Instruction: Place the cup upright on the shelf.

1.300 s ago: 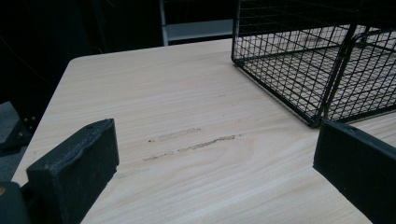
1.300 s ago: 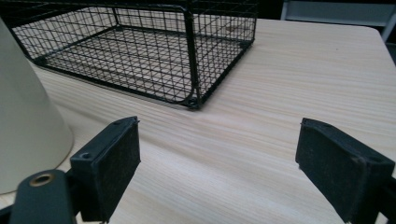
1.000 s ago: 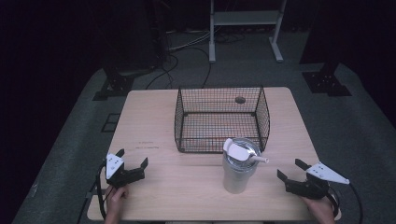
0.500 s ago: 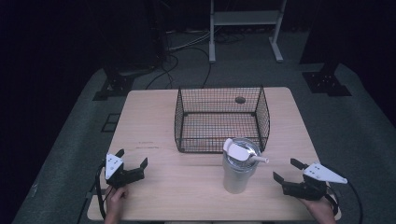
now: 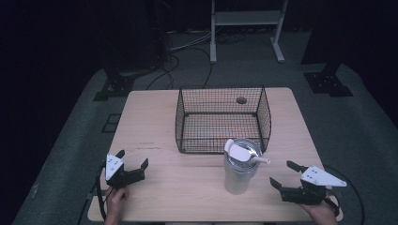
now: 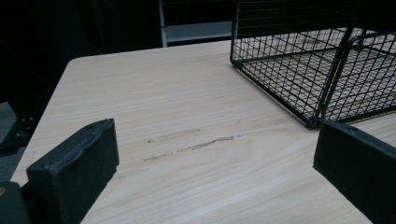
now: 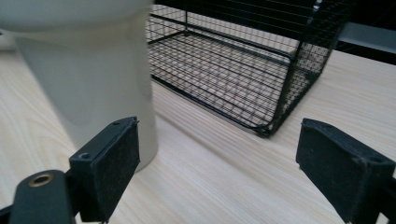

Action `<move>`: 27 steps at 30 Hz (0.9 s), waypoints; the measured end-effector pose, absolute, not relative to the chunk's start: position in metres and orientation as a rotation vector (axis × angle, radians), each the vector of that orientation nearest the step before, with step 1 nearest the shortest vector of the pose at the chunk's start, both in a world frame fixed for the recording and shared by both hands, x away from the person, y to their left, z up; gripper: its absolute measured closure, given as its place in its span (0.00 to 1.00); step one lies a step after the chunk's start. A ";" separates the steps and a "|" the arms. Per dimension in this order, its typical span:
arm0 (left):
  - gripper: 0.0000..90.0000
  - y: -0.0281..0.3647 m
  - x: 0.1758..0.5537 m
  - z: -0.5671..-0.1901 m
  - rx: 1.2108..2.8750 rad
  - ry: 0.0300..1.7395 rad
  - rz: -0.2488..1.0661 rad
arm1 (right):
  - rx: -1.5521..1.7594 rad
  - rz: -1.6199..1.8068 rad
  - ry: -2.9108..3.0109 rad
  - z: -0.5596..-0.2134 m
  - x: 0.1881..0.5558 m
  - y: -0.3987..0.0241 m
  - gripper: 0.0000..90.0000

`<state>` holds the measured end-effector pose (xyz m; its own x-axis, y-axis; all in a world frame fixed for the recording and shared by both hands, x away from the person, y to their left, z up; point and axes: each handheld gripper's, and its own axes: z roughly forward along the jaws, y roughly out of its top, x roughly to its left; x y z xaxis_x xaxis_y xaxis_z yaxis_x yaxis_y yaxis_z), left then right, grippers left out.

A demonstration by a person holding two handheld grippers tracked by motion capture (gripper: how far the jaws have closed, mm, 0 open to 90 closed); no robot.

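High view first: not much is happening, but the right gripper (image 5: 287, 180) is creeping a little toward the tumbler (image 5: 240, 168), which is standing upright in the lower middle of the frame, just in front of the wire basket (image 5: 220, 119). Compared with a second ago, that gripper is sitting slightly lower and a touch further left in the picture, so its jaws are now pointing at the cup's side, near it but not touching. I'd read that as the start of a reach for the tumbler, probably to lift it into the basket, though nothing is being grabbed yet.

The left gripper (image 5: 132, 165) is basically parked at the lower left of the frame, same spot as in both earlier shots. The tumbler and basket aren't moving either; the white lid flap and the straw stub are still pointing right.

Both tools are spread wide and holding nothing. In the right gripper view the tumbler's pale wall (image 7: 100, 74) is filling the upper left, sitting just past the left jaw, with the basket corner (image 7: 275, 116) at upper right. In the left gripper view it's just bare table (image 6: 187, 140) between the jaws, with the basket (image 6: 303, 70) at the upper right.
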<state>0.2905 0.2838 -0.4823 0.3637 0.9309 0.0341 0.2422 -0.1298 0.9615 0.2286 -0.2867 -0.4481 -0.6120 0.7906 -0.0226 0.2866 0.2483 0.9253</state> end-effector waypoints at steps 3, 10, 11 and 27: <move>0.00 0.284 0.291 -0.482 1.615 1.071 0.856 | 0.951 1.343 2.054 -0.446 0.225 -0.283 0.14; 0.00 0.284 0.291 -0.482 1.614 1.073 0.852 | 0.885 1.346 2.092 -0.438 0.216 -0.272 0.14; 0.00 0.284 0.291 -0.482 1.614 1.073 0.852 | 0.879 1.343 2.097 -0.437 0.215 -0.271 0.14; 0.00 0.284 0.291 -0.482 1.614 1.069 0.854 | 0.813 1.361 2.175 -0.439 0.208 -0.249 0.14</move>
<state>0.2907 0.2838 -0.4823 0.3649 0.9304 0.0355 0.2403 -0.1309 0.9618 0.2084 -0.2488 -0.4389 -0.7269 0.6841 -0.0611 0.2440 0.3403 0.9081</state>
